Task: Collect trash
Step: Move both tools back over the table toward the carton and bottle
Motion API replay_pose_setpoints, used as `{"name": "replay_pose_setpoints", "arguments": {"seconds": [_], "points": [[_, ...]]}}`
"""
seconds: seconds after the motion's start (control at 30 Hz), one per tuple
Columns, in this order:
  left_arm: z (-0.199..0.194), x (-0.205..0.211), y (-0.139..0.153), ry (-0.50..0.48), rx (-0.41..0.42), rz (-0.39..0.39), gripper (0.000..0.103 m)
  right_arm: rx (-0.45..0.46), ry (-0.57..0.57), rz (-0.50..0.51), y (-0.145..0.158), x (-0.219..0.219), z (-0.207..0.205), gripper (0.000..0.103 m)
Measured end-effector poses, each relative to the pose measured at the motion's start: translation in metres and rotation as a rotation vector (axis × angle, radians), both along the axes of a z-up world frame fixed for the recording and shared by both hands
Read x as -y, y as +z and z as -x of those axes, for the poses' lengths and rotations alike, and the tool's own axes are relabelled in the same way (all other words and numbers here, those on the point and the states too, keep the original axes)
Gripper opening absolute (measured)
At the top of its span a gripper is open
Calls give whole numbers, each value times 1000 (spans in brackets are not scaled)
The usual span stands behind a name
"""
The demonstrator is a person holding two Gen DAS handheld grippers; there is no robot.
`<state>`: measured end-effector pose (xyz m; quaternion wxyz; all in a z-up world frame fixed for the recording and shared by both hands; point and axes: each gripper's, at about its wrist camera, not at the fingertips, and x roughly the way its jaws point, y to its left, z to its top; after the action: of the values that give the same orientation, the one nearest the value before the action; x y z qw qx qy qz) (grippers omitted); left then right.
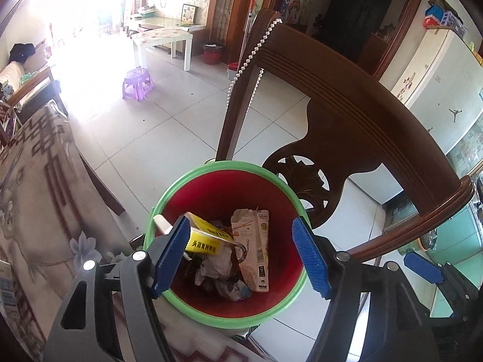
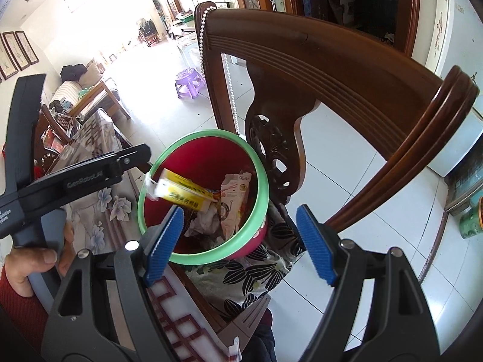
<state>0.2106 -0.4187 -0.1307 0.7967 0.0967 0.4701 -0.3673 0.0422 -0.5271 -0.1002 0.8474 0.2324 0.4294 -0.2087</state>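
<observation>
- The left gripper (image 1: 240, 255) hangs over the bin (image 1: 178, 300), jaws spread wide, gripping nothing; through the gap I see the trash below.
- The right gripper (image 2: 241, 242) is just as wide and empty, poised above the bin's near rim.
- A hand (image 2: 33, 267) with a red sleeve (image 2: 18, 307) grips the left tool's handle, thumb across the front.
- The bin, red inside with a green rim, sits on a chair (image 2: 332, 69) cushion beside the table (image 1: 39, 187).
- Inside lie a yellow box (image 1: 208, 236) tilted against the wall, a torn carton (image 1: 252, 250) standing upright, and crumpled paper (image 1: 220, 264) between them.
</observation>
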Motion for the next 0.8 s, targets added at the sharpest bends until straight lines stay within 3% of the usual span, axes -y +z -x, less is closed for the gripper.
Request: {"name": "replay_pose_setpoints", "arguments": {"seconds": [0.43, 0.8], "points": [[11, -140, -2, 284, -87, 51, 71, 5, 135, -8, 3, -58, -31, 75], [12, -253, 10, 449, -23, 13, 71, 2, 264, -11, 4, -133, -55, 75]]}}
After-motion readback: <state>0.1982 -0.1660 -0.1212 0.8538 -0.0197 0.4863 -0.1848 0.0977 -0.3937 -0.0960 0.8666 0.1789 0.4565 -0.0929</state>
